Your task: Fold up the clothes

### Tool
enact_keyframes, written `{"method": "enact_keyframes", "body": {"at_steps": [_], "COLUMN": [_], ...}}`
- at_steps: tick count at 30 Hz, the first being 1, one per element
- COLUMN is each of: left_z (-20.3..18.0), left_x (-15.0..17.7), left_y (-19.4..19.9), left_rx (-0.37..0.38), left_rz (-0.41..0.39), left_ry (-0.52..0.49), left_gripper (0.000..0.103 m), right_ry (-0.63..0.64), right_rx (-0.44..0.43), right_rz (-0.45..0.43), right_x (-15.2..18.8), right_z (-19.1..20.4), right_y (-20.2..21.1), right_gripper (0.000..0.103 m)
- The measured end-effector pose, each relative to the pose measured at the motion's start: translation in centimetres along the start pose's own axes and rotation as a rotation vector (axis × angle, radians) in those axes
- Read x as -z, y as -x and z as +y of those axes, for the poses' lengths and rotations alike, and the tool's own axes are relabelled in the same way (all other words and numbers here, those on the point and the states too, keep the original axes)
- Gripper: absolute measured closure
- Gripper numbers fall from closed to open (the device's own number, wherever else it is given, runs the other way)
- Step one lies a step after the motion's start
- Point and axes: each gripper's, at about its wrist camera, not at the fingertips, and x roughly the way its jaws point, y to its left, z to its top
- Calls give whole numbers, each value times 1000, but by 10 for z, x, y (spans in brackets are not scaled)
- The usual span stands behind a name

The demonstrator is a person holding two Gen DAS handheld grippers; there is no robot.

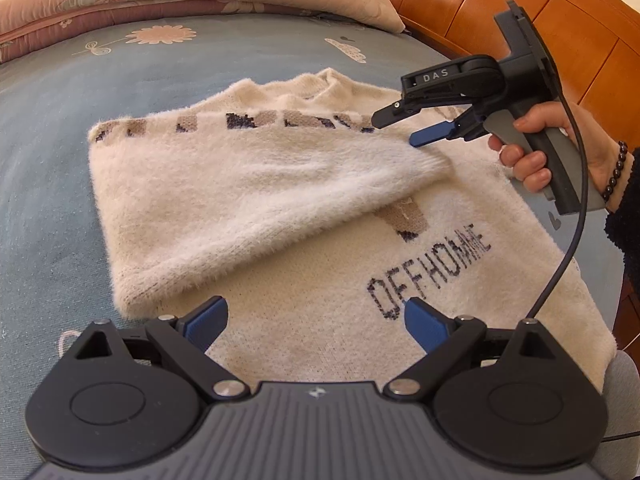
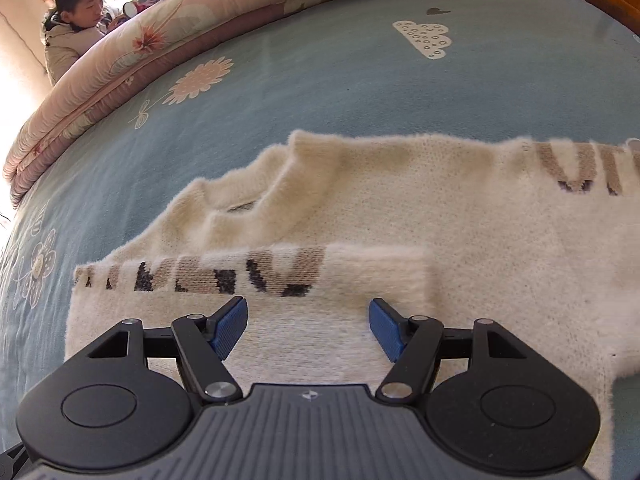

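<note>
A cream fuzzy sweater [image 1: 304, 216] lies flat on the blue flower-printed bedsheet [image 1: 48, 168], directly ahead of and beneath both grippers. One side with its sleeve [image 1: 248, 184] is folded across the body, so that the band of brown and dark lettering runs along the fold edge. The printed word "OFFHOMME" [image 1: 430, 270] sits just ahead of the left gripper's right-hand finger.

The left gripper [image 1: 316, 322] hangs above the sweater's lower part, jaws spread wide, nothing between the blue pads [image 1: 424, 326]; whether the tips brush the knit cannot be told.

The right gripper [image 2: 308, 326], held by a hand [image 1: 548, 148] wearing a dark bead bracelet [image 1: 618, 172], is over the far side of the garment near the end of the folded sleeve. Its jaws stand apart and grip nothing; the knit shows bare between its pads [image 2: 228, 330].

Beyond both grippers a floral quilt [image 2: 120, 80] is rolled along the far edge of the bed. To the right of the right gripper stands an orange wooden headboard [image 1: 520, 12]. A person [image 2: 76, 20] sits behind the quilt.
</note>
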Motion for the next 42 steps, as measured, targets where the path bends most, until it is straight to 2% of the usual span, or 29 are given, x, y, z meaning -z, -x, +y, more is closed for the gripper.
{"method": "enact_keyframes", "body": {"at_steps": [4, 6, 8, 11, 15, 19, 23, 27, 31, 34, 36, 39, 40, 42], "left_z": [-3, -4, -6, -8, -9, -11, -10, -8, -7, -5, -5, -6, -6, -7], "left_x": [1, 1, 2, 4, 5, 8, 9, 7, 4, 3, 2, 1, 1, -1], "left_y": [-1, -3, -7, -13, -18, -23, -26, -22, -14, -8, -7, -2, 0, 7], "left_rx": [-3, -2, -6, -15, -2, -13, -6, -3, -11, -3, -16, -37, -35, -28], "left_rz": [1, 5, 17, 34, 40, 53, 55, 48, 26, 7, 7, 1, -6, -24], "left_ry": [-9, -6, -10, -16, -16, -20, -19, -5, 6, 15, 20, 11, 12, 11], "left_gripper": [8, 8, 8, 8, 8, 7, 5, 5, 5, 5, 5, 5, 5, 5], "right_ry": [-4, 5, 0, -33, 19, 32, -39, -104, -44, 82, 128, 138, 138, 139], "right_rx": [-92, -95, -45, 35, 101, 117, 137, 140, 117, 166, 219, 223, 229, 250], "right_rz": [12, 34, 46, -41, -123, -122, -82, -107, -140, -129, -90, -86, -76, -50], "right_x": [14, 22, 28, 39, 61, 81, 95, 104, 113, 125, 137, 159, 167, 177], "right_z": [-1, 1, -4, -14, -15, -23, -50, -66, -47, -23, -17, -23, -26, -28], "right_y": [16, 15, 13, 32, 59, 67, 63, 79, 91, 82, 73, 77, 83, 92], "right_gripper": [30, 30, 30, 30, 29, 29, 29, 29, 29, 29, 29, 28, 23, 22]}}
